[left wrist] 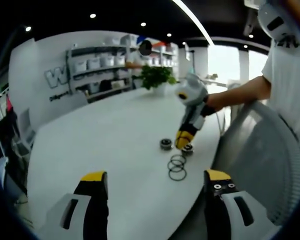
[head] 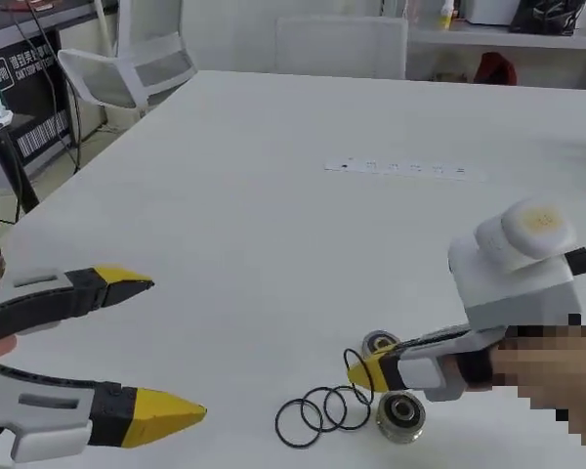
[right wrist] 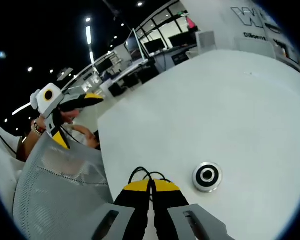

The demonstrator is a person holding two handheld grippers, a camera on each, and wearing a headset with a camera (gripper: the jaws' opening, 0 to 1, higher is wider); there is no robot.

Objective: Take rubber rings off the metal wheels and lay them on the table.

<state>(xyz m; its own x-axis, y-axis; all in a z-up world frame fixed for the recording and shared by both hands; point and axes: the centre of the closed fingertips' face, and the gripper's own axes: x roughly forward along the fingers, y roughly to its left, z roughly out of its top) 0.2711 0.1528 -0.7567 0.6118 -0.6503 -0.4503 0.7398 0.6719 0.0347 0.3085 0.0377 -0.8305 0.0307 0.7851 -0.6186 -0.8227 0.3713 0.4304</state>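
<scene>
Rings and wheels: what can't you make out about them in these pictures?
- Head view: the rings on the table overlap, so their count is unsure; the left gripper view shows them too small.
- Head view: the right gripper covers part of the far wheel; whether it or the near wheel carries a ring is too small to tell.
- Right gripper view: the shut jaws hide most of the held ring.

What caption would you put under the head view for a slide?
Right gripper pinches a rubber ring beside two metal wheels, loose rings on the white table; left gripper open.
</scene>
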